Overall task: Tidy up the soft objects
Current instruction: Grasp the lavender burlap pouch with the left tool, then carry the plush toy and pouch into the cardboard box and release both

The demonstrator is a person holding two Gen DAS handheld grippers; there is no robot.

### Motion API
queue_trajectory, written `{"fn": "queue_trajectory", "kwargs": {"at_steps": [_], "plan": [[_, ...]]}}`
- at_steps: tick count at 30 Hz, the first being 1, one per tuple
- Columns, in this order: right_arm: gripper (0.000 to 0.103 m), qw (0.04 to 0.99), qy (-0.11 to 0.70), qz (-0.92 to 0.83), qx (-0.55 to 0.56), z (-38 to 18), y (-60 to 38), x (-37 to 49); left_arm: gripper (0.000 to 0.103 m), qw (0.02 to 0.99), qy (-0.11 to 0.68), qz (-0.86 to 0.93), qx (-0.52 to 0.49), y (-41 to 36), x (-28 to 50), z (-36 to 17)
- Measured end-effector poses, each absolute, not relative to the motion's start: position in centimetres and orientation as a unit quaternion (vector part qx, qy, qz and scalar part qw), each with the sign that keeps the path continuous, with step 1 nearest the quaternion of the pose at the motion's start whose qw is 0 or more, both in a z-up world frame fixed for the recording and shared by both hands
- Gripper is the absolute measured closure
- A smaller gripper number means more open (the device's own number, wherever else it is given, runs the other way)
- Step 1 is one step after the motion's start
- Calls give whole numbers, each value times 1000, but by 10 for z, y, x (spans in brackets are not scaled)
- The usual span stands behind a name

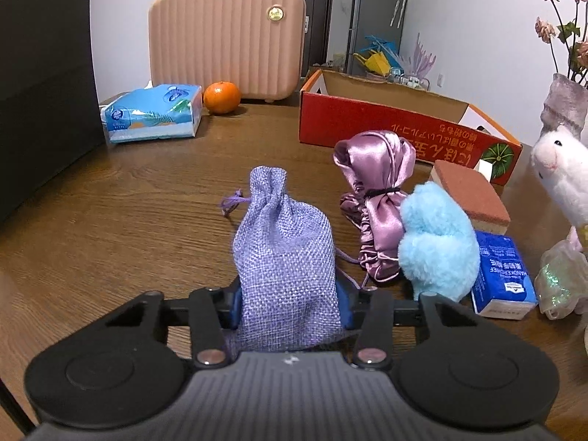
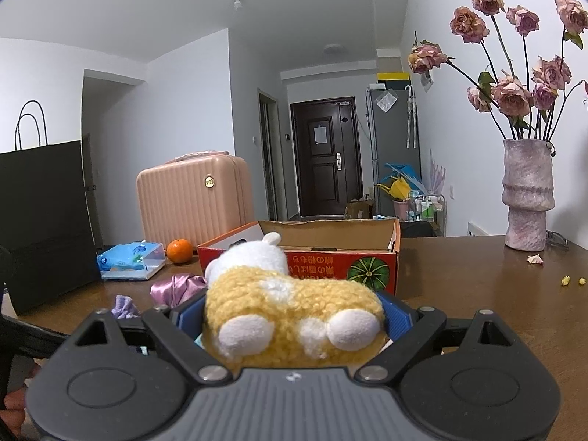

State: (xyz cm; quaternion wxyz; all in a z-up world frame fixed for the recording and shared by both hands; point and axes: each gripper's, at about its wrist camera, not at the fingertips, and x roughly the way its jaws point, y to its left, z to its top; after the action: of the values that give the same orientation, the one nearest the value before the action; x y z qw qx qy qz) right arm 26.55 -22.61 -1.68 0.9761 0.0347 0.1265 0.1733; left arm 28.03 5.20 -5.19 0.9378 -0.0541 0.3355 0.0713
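Left wrist: lavender woven drawstring pouch (image 1: 284,257)

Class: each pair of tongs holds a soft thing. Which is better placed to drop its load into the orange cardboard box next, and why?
Right, probably. The right tongs hold the yellow-and-white plush toy directly facing the orange cardboard box. The left tongs hold the lilac woven drawstring pouch, with that box off to their right.

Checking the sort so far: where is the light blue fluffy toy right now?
In the left wrist view, the blue fluffy toy stands on the table, right of centre, between the purple satin pouch and the blue tissue packet.
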Motion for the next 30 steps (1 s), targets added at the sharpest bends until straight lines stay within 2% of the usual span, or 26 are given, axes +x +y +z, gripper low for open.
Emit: {"fn": "queue_trajectory", "kwargs": {"at_steps": [30], "plan": [[10, 981, 124, 150, 5, 16, -222, 278, 59, 975, 219, 32, -18, 37, 256, 19]]}}
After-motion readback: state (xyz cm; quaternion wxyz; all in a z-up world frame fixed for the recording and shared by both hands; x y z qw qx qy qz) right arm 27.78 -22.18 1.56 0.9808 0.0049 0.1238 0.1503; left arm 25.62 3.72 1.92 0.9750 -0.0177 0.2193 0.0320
